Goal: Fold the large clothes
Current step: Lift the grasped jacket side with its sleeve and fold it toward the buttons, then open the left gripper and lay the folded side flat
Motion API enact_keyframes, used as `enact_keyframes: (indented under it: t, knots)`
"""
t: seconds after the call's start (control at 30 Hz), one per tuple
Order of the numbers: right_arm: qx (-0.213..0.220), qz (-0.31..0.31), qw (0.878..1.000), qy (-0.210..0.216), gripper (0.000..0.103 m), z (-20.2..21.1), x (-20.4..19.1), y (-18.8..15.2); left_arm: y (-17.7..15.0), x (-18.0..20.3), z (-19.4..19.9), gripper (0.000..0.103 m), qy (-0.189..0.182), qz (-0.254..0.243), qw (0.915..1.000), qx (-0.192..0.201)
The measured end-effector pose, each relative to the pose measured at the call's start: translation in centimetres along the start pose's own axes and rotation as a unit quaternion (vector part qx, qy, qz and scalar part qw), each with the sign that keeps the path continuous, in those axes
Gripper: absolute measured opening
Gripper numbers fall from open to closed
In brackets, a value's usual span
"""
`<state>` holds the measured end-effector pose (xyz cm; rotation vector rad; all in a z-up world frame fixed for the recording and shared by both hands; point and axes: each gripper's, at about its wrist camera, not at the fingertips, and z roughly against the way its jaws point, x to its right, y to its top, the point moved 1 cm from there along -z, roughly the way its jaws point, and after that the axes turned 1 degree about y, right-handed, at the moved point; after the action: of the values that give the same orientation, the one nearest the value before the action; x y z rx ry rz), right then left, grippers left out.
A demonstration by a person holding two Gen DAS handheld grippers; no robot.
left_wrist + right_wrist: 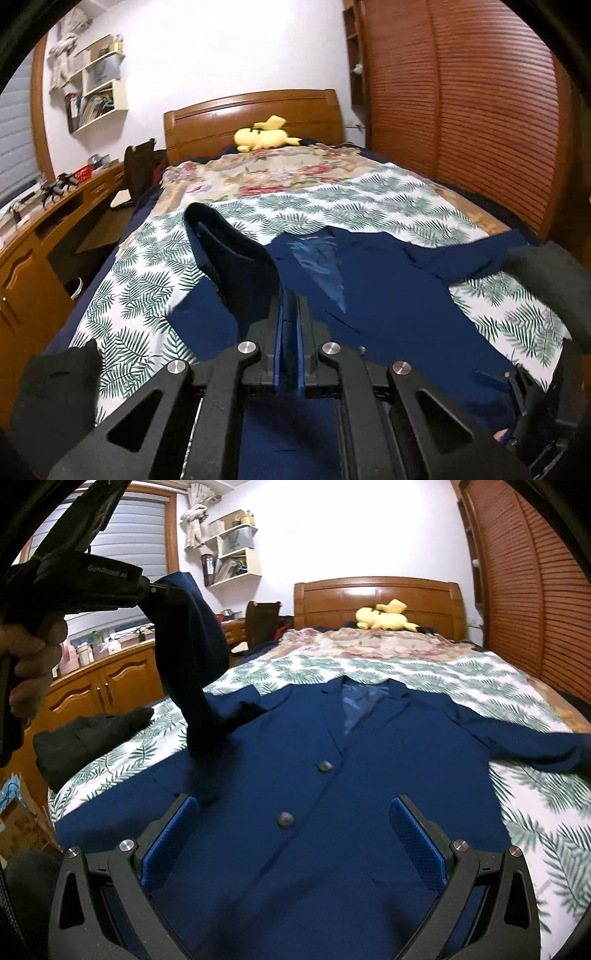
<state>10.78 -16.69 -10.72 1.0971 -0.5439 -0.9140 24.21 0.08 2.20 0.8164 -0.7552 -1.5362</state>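
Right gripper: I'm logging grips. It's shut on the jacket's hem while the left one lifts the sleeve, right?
Not quite. The right gripper is open above the jacket, holding nothing, as the right wrist view shows. The left gripper does lift the sleeve.

ahead of the gripper a yellow plush toy (384, 618) lies by the wooden headboard (376, 598) on a floral blanket (369, 642), with a fern-print sheet (535, 801) nearer. left of the gripper stand a wooden desk (44, 218), a chair (138, 166) and white wall shelves (236, 557). right: a slatted brown wardrobe (461, 103).
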Motion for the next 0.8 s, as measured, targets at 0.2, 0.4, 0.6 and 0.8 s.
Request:
enact_keyframes:
  t: [0.2, 0.4, 0.6, 0.8]
  knots:
    - [-0.013, -0.004, 1.0, -0.024, 0.103, 0.9, -0.4, 0.3, -1.4, 1.3, 0.9, 0.007, -0.04, 0.01, 0.999, 0.017]
    - [-0.028, 0.007, 0.998, -0.05, 0.103, 1.4, -1.8, 0.7, -3.4, 2.4, 1.7, 0.007, -0.048, -0.018, 0.9982, 0.032]
    - [-0.041, 0.019, 0.997, -0.062, 0.102, 1.2, -3.6, 1.8, -5.6, 0.7, 2.2, 0.041, -0.041, -0.004, 0.9982, 0.043]
    - [-0.045, 0.033, 0.998, -0.041, 0.096, 0.9, -4.6, 2.5, -7.2, -1.7, 3.7, 0.078, -0.016, -0.005, 0.9968, 0.079]
